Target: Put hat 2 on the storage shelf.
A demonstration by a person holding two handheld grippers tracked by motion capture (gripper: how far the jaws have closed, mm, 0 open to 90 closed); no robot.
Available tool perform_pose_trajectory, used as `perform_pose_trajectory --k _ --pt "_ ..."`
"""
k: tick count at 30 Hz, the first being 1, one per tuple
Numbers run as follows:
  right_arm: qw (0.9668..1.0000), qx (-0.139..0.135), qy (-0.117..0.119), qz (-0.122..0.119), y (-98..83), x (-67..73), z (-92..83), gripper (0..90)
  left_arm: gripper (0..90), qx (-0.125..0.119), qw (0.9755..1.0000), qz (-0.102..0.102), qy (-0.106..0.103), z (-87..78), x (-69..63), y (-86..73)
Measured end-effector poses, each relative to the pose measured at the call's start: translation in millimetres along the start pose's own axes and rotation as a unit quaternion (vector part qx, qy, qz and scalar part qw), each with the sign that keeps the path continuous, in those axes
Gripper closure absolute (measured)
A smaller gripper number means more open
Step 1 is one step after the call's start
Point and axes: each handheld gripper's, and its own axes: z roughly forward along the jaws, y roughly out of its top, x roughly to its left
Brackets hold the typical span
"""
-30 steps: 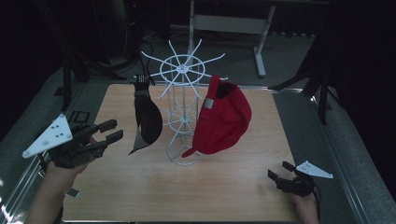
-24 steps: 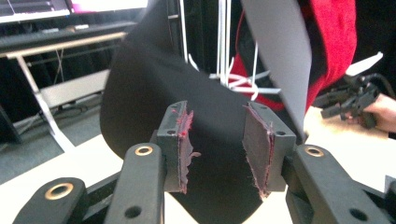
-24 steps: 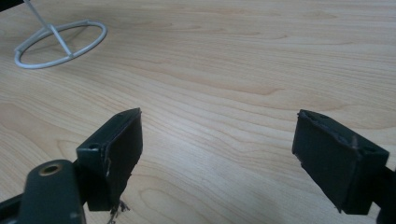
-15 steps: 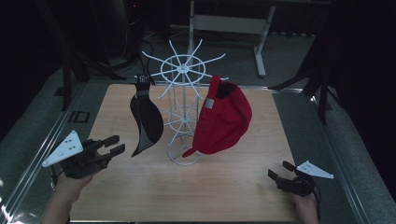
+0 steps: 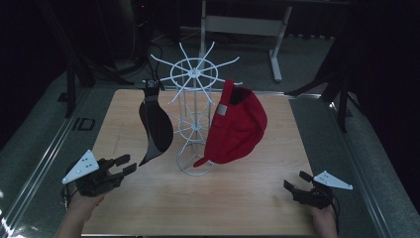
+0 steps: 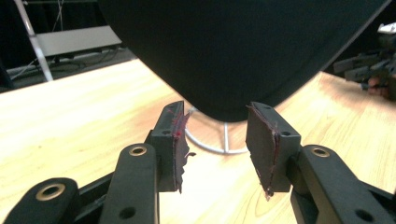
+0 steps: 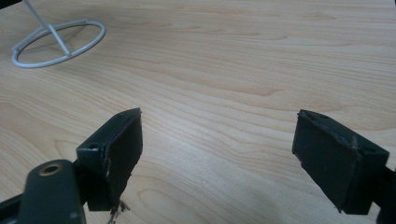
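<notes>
A white wire hat rack [image 5: 194,79] stands mid-table. A black cap [image 5: 156,126] hangs from its left side and a red cap [image 5: 237,129] from its right. My left gripper [image 5: 124,164] is low over the table's front left, just left of the black cap's brim tip, open with nothing between its jaws. In the left gripper view the black cap [image 6: 233,46] looms above the open left gripper [image 6: 215,116], apart from it, and the rack's base ring [image 6: 210,147] shows beyond. My right gripper [image 5: 295,179] rests at the front right, open and empty; the right gripper [image 7: 219,126] has bare wood ahead.
The wooden table [image 5: 198,208] has free room along its front, between the two hands. The rack's base ring [image 7: 56,42] lies far left in the right gripper view. A metal frame borders the table, with dark stands and a white desk frame [image 5: 237,22] behind.
My left gripper has sunk from beside the black cap down to just above the table, nearer the front edge. The right gripper and both caps have stayed put.
</notes>
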Motion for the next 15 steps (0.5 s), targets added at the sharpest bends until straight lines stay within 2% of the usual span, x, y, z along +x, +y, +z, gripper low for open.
perform_pose_trajectory --k 11,15 --pt "1.0000 -0.001 -0.001 0.000 -0.1 -0.2 -0.2 16.0 57.7 0.000 0.9999 -0.010 0.010 6.8 2.3 -30.3" --pt "1.0000 0.001 0.000 -0.002 -0.1 0.3 0.2 16.0 57.7 0.014 0.9996 -0.020 0.011 10.2 3.1 -43.6"
